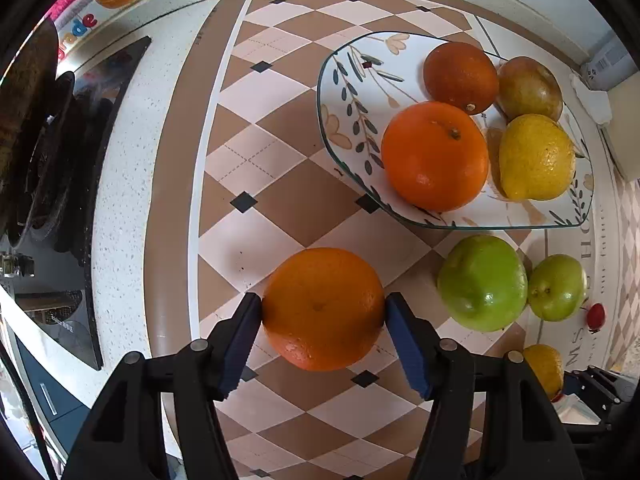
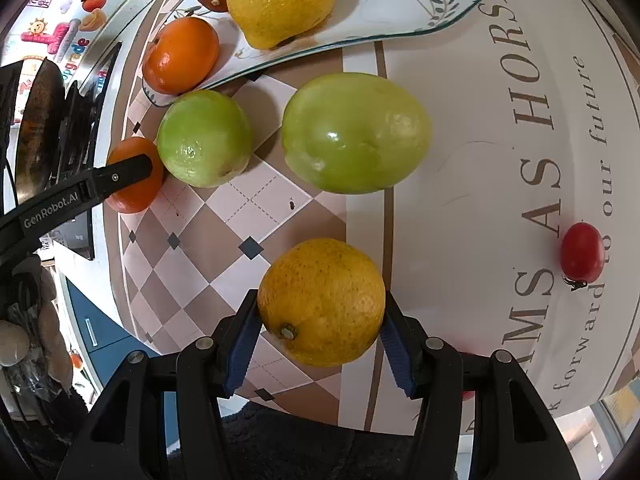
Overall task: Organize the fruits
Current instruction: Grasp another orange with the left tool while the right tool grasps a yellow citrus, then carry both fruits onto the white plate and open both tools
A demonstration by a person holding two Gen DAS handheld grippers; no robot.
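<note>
My left gripper [image 1: 323,310] is shut on an orange [image 1: 323,308], held over the checkered mat; the same orange shows in the right wrist view [image 2: 134,178] behind the left gripper's finger. My right gripper [image 2: 321,308] is shut on a yellow lemon [image 2: 321,302], also seen in the left wrist view [image 1: 544,368]. A floral glass plate [image 1: 352,92] holds an orange [image 1: 435,156], a dark orange [image 1: 461,78], a yellow lemon [image 1: 536,158] and a brownish fruit [image 1: 530,88]. Two green apples [image 1: 482,282] [image 1: 556,286] lie on the mat beside the plate.
A small red tomato [image 2: 582,252] lies on the lettered part of the mat [image 2: 500,160]. A black stove with a pan [image 1: 44,140] is at the left on the white counter [image 1: 128,200]. The counter's front edge runs below the grippers.
</note>
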